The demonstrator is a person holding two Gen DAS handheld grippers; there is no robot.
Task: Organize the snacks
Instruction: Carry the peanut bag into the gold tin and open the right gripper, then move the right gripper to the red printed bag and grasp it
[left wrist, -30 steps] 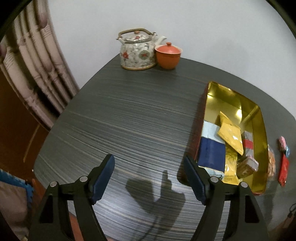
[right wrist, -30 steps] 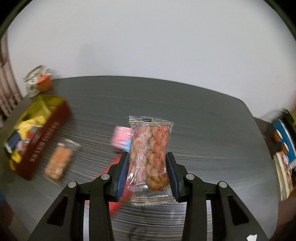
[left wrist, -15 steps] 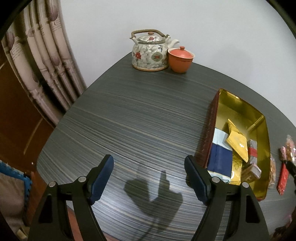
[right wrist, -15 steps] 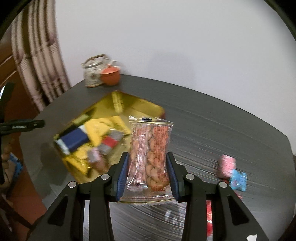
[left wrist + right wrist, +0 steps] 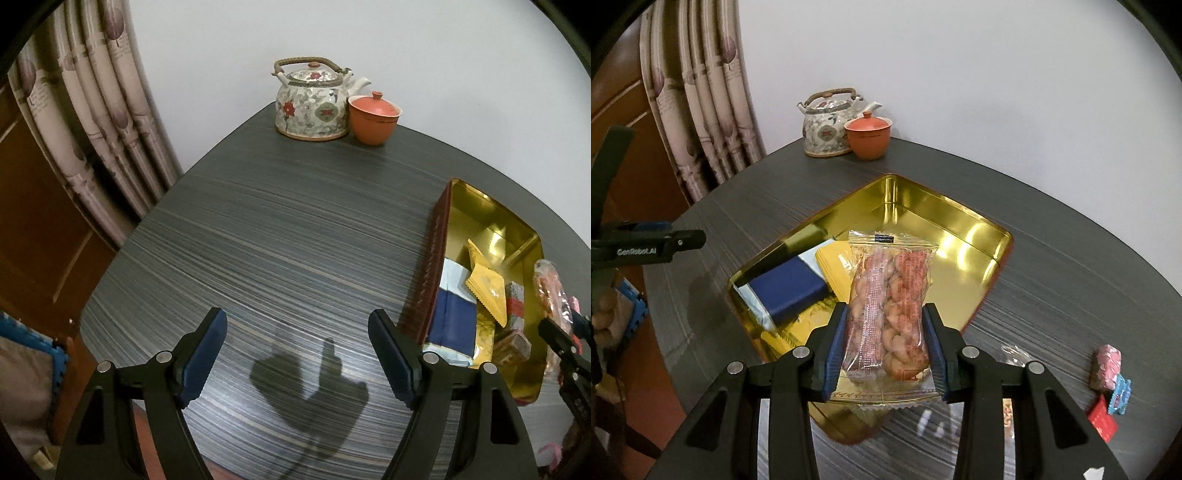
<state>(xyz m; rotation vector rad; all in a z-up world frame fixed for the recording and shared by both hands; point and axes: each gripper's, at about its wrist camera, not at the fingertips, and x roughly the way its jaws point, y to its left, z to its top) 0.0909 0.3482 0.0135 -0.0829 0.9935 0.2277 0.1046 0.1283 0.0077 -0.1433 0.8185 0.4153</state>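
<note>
The right gripper clamps a snack packet above the gold tin; it should lower into the bare far half before releasing. The left gripper gapes empty.

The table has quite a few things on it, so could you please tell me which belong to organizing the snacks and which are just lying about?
Part of the job:
- peanut packet, held in the right gripper
- gold tin, with packets already inside
- loose wrapped snacks on the table

Just lying about:
- floral teapot
- orange lidded cup
- curtain
</note>
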